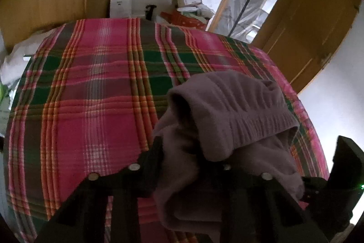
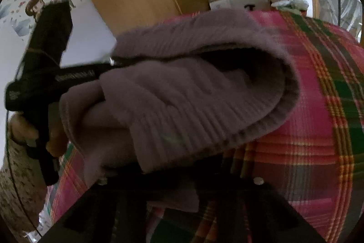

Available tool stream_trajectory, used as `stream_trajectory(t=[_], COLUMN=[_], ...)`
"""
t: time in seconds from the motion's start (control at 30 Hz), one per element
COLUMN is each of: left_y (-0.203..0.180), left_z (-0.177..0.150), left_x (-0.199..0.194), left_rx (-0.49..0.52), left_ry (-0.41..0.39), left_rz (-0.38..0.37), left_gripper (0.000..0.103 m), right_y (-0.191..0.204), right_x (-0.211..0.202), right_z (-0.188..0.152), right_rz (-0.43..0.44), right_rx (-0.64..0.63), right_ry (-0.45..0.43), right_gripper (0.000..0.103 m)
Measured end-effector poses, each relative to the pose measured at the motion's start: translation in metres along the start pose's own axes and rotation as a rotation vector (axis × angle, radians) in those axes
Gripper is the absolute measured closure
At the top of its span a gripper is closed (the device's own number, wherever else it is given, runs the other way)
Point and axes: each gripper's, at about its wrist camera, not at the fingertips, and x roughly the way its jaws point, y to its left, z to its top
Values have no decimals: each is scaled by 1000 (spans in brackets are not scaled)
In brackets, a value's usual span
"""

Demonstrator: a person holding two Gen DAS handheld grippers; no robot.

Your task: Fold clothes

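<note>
Soft mauve fleece garment (image 1: 227, 111) with ribbed gathered waistband, bunched above plaid quilted bedspread (image 1: 91, 88), clamped by left gripper (image 1: 193, 165) and right gripper (image 2: 177, 179)

Both my wrist cameras look forward, close over the pink-and-green plaid bed cover (image 1: 95, 88) (image 2: 318, 129), sharing the bunched mauve fleece garment (image 1: 227, 111) (image 2: 182, 88).

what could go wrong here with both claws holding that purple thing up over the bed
1. The mauve fleece garment hangs bunched and doubled over the left claw, so any fold may come out uneven.
2. The right claw is buried under cloth; its grip cannot be checked, and the garment might slip onto the plaid bedspread.
</note>
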Motion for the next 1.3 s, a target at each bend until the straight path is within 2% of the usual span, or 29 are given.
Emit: stream_trajectory(t=[0.03, 0.07, 0.23, 0.37, 0.5, 0.57, 0.7, 0.87, 0.93, 1.03, 1.1, 1.13, 1.2, 1.3], left_y=[0, 0, 1, 3, 0, -3, -4, 2, 6, 4, -3, -8, -19, -37], left_z=[0, 0, 0, 0, -9, -16, -36, -55, -58, -56, -53, -50, -46, -42], left_x=[-1, -2, -15, -30, -41, -43, -42, -39, -46, -56, -62, -62, -60, -53], left_rx=[-3, -6, -52, -101, -121, -116, -119, -86, -82, -61, -42, -24, 6, 45], left_ry=[-2, -5, -46, -96, -127, -126, -103, -53, -59, -88, -108, -112, -113, -88], left_rz=[0, -2, -30, -63, -86, -96, -115, -51, -23, -27, -35, -39, -42, -93], left_gripper=[81, 84, 87, 88, 88, 89, 89, 89, 89, 88, 82, 76, 74, 74], right_y=[-2, -3, -7, -22, -39, -51, -71, -69, -67, -61, -54, -48, -39, -24], right_x=[-6, -13, -57, -97, -121, -122, -104, -102, -106, -122, -131, -136, -139, -128], right_z=[1, 2, 5, 13, 33, 34, 35, 22, 18, 8, 0, -4, -10, -18], right_rz=[-4, -16, -122, -285, -478, -540, -603, -607, -622, -638, -622, -594, -513, -340], right_rx=[6, 7, -4, -20, -35, -10, 42, 74, 90, 119, 129, 135, 131, 99], right_ry=[-21, -44, -162, -276, -338, -338, -273, -254, -257, -299, -340, -362, -377, -325], right_gripper=[89, 90, 93, 93, 95, 96, 97, 97, 96, 94, 90, 86, 82, 80])
